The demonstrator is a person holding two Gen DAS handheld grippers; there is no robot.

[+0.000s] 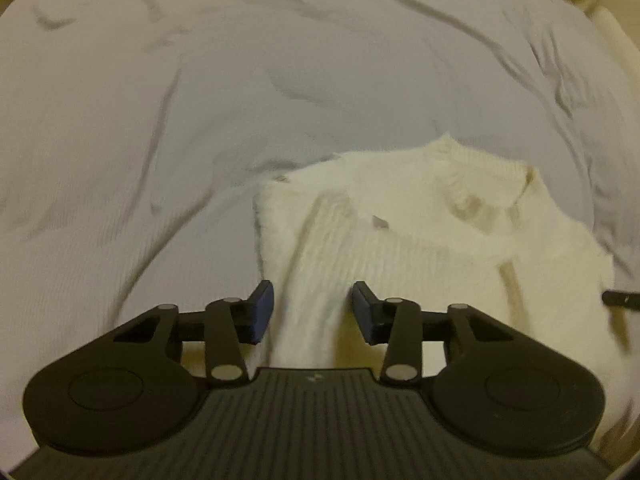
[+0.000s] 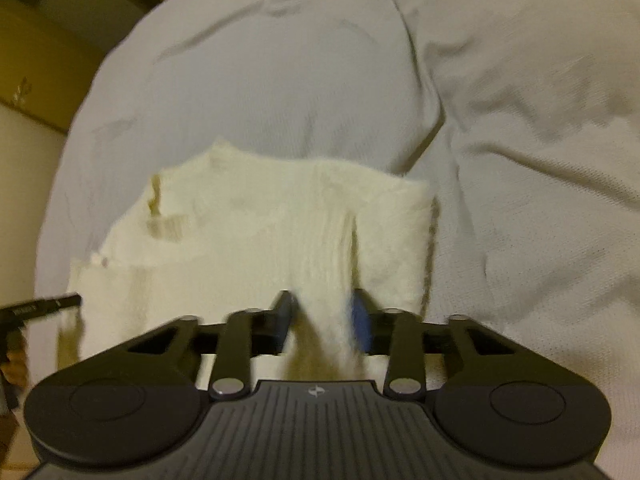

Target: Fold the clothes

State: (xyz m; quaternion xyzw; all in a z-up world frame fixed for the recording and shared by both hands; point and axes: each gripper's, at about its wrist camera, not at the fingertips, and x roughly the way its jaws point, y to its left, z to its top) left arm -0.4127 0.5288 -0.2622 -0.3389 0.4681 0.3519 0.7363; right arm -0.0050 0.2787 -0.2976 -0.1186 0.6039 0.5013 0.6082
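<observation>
The left gripper (image 1: 312, 312) points steeply down over a cream knitted sweater (image 1: 420, 232), its two blue pads (image 1: 262, 312) standing a narrow way apart. A raised ridge of the knit runs up between them, but the pads show clear gaps on both sides, so they are not pressing on it. The right gripper (image 2: 322, 316) hangs the same way over the other side of the sweater (image 2: 280, 232), jaws also narrowly parted, with a peak of the wool standing between them. Its pads (image 2: 360, 320) are blurred, and I cannot tell whether they touch the fabric; a sliver of gap seems to show by the left one.

The sweater lies flat on a pale grey bedsheet (image 1: 160, 140), which is creased in long wrinkles. Its ribbed collar (image 1: 480, 184) is at the far end from both grippers, and its sides look folded inward, giving straight edges left and right. In the right wrist view the sheet's edge (image 2: 76, 128) curves close beside the sweater's left side, with a dim wall and floor beyond it.

A thin dark bar (image 1: 622, 300) reaches in from the right edge of the left wrist view, over the sweater's edge; a like bar (image 2: 40, 306) enters from the left in the right wrist view.
</observation>
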